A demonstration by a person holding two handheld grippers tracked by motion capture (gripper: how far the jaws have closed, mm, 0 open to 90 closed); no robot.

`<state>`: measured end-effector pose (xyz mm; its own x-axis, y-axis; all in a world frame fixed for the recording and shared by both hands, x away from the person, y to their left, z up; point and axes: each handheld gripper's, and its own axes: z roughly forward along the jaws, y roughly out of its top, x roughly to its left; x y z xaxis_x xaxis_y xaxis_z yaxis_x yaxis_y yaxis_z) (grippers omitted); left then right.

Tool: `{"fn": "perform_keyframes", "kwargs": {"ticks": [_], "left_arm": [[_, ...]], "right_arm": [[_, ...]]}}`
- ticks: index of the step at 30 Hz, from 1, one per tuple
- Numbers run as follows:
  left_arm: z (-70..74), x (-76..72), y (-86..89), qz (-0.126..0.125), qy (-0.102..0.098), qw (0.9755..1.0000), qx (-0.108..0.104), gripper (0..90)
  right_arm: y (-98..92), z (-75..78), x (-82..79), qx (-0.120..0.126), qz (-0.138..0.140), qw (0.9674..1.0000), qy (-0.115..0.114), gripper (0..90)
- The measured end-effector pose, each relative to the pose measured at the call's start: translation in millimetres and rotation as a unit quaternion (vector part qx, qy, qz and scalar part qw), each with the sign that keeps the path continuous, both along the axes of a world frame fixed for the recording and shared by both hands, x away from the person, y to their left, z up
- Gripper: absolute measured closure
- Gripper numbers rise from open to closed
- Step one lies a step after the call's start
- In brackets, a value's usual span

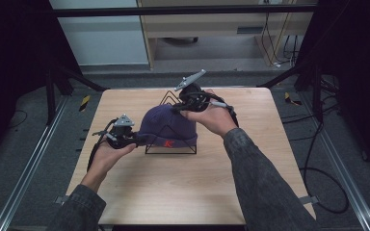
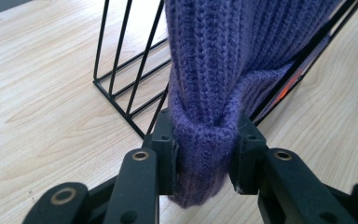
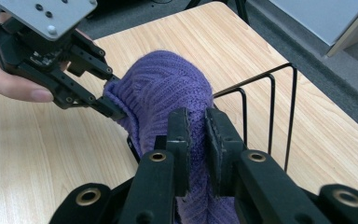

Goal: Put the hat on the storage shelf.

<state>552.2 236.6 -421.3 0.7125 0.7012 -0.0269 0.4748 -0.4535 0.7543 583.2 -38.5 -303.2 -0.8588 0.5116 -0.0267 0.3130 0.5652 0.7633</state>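
**Purple beanie gripped at both ends over the wire rack**

The left gripper [image 2: 205,154] has its jaws closed on a bunched fold of the purple knit beanie [image 2: 233,65], pinching the cuff end so that the wool bulges out between the pads. The right gripper [image 3: 196,144] likewise has its jaws clamped on a ridge of knit at the beanie's opposite side. In the high view the left gripper [image 1: 134,139] sits at the near-left corner of the black wire rack [image 1: 171,149], while the right gripper [image 1: 180,107] is at the rack's far side, by its peak.

The beanie [image 1: 166,126] drapes over the rack, its cuff with an orange mark facing the person; the rack stands near the middle of the tabletop [image 1: 173,192].

The step in hand looks like fitting or straightening the beanie on the rack with a two-handed hold. The next move probably calls for both hands to work together, pulling evenly along the rack so the knit settles without snagging on a wire or tipping the light rack; whether the cuff is already fully seated I cannot tell.
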Motion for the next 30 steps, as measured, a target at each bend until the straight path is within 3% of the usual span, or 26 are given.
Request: {"fn": "perform_keyframes", "kwargs": {"ticks": [21,30], "left_arm": [[-12.3,1.3,2.1,0.004,0.012,0.9999,0.003,66.6],[-15.1,2.8,2.3,0.002,0.015,0.9998,0.014,65.5]], "right_arm": [[6.4,-9.1,1.5,-0.008,0.003,0.9999,0.013,79.9],[7.4,-9.3,0.6,-0.007,0.0,0.9999,0.012,73.4]]}}
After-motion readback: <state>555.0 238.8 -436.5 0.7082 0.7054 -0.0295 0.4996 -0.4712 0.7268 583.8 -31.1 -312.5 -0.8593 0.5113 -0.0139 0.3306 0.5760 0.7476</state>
